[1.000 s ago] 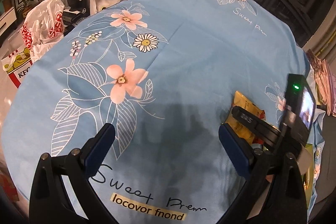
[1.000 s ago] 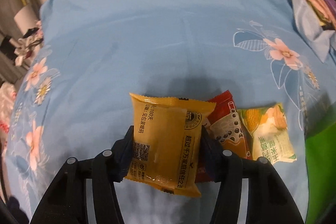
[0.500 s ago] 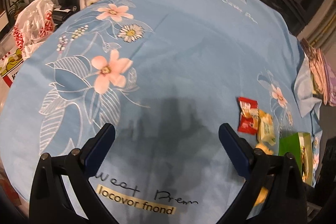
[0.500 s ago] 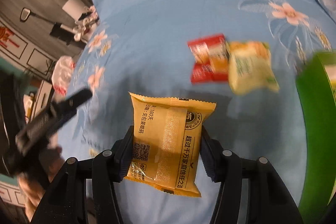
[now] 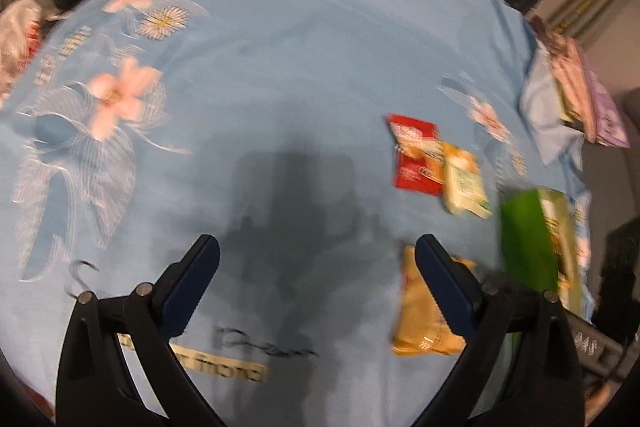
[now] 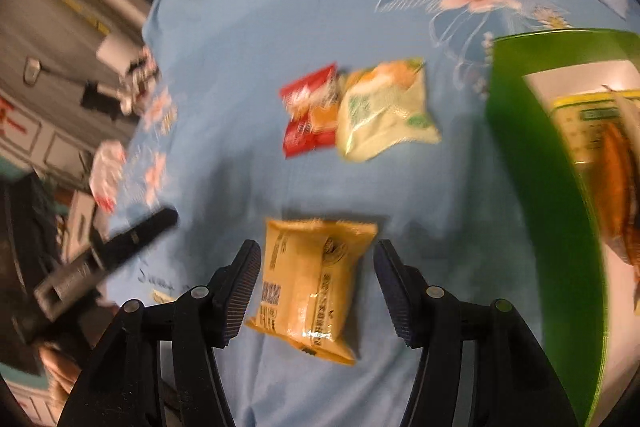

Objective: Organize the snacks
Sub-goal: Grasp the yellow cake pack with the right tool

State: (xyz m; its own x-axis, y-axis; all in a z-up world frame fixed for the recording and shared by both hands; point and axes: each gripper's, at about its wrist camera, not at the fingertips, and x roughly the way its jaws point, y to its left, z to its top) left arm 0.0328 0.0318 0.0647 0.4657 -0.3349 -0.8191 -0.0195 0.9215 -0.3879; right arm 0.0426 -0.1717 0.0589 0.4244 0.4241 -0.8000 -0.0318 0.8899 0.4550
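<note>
The right tool [image 6: 316, 275] stood with its jaws spread wide, holding nothing; the yellow foil snack packet [image 6: 310, 287] lay between them on the light-blue floral cloth [image 6: 280, 39] covering the table, apart from both pads. The left tool [image 5: 316, 275] was likewise wide open and empty. A red snack sachet [image 6: 310, 113] and a pale green-and-white snack packet [image 6: 382, 111] lay touching each other, beyond the yellow one. The green cardboard box [image 6: 536, 163] stood just to the right. Risks, as judged: the yellow packet lay outside the box, so sorting remained incomplete; a re-grasp on slick foil could slip; motion blur suggested quick movement, which could knock the box or scatter the packets.
</note>
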